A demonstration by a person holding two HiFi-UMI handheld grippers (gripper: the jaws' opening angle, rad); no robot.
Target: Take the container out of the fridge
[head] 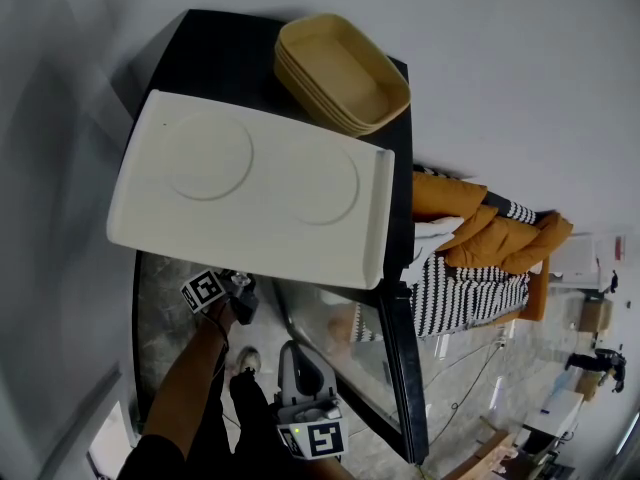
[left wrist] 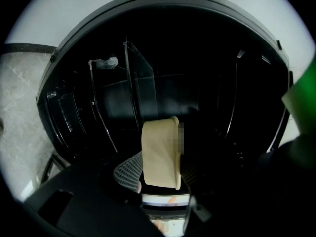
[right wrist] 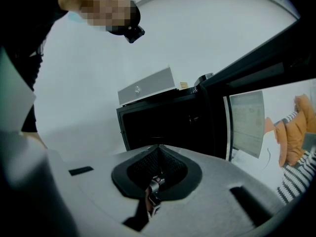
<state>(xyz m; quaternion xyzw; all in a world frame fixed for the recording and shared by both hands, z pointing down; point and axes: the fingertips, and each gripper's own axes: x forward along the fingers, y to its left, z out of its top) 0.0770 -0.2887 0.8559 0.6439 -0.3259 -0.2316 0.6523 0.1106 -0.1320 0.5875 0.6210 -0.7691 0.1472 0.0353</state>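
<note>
Gripping a cream container (left wrist: 160, 152) by its sides, the left gripper (left wrist: 159, 174) has its mesh-padded jaws closed on it, the container turned edge-on. It hangs in front of the dark open inside of the black fridge (left wrist: 207, 98), with the fridge's wire shelves behind it. The right gripper (right wrist: 157, 169) has its jaws pressed together with nothing between them, and sits farther out from the fridge front, beside the glass door (right wrist: 247, 122), which stands swung open. On top of the fridge lies a large white tray (head: 250, 183), and toward the fridge's back edge sits a stack of tan dishes (head: 340, 73). A bare forearm (head: 185, 388) reaches toward the fridge front behind the left gripper. Orange and striped fabric (head: 480, 238) is piled on the fridge's door side.
</note>
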